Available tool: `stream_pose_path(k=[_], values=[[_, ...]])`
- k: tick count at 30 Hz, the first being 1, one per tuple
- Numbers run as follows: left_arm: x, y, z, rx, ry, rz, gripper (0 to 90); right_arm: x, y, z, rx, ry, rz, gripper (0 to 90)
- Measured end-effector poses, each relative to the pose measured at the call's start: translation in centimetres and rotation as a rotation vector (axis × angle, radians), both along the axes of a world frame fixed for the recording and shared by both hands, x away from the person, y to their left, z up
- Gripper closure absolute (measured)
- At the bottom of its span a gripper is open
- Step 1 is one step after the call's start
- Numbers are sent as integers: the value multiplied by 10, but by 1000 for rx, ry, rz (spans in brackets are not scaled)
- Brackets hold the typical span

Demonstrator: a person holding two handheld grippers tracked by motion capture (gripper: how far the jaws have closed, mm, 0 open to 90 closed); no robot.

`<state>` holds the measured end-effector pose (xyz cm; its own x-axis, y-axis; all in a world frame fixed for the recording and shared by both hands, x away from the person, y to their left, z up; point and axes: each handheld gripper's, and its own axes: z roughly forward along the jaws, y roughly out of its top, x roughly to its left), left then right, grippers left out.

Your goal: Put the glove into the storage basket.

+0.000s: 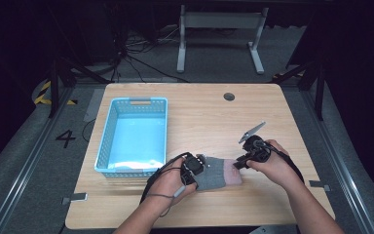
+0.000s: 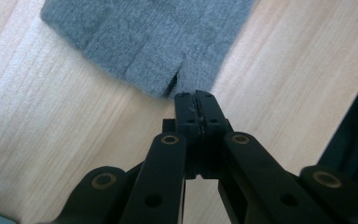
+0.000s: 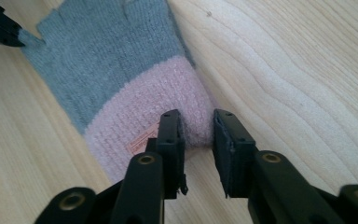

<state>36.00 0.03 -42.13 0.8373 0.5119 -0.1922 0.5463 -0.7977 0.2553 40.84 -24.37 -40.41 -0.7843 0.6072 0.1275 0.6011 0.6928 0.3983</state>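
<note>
We saw a pale wooden worktop (image 1: 272, 195) from above, with a light blue plastic basket (image 1: 108, 132) standing on its left half. Near the front edge, just right of the basket's near right corner, a knitted glove (image 1: 217, 173) lay flat, grey over most of its length with a pink cuff (image 3: 168, 100) at its right end. A person's forearms came in from the bottom. The left gripper (image 2: 196, 95) sat at the glove's left end, its jaws pressed together and pinching the edge of the grey knit at a finger slit. The right gripper (image 3: 198, 126) sat at the pink cuff, its jaws a narrow gap apart with a fold of the cuff's edge between them; we could not tell whether they actually gripped it.
</note>
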Motion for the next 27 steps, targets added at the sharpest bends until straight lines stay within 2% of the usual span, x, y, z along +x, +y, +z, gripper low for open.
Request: stream_pose_path(k=[3,6,7,17,20,27], values=[[1,0,0,3,1,-3,893,1,-2,-2,-12,-16,-4,626],[1,0,-1,8,3,-4,886,1,-4,-1,-11,-33,-16,587],[2,0,-1,6,0,-4,866,1,-7,1,-14,-54,-24,583],[5,9,9,-19,-19,26,746,-5,-29,14,3,-90,-71,575],[5,11,14,-28,-39,34,701,-8,-35,18,8,-97,-84,570],[5,8,28,-84,-71,-3,638,-11,-45,20,16,-91,-106,550]])
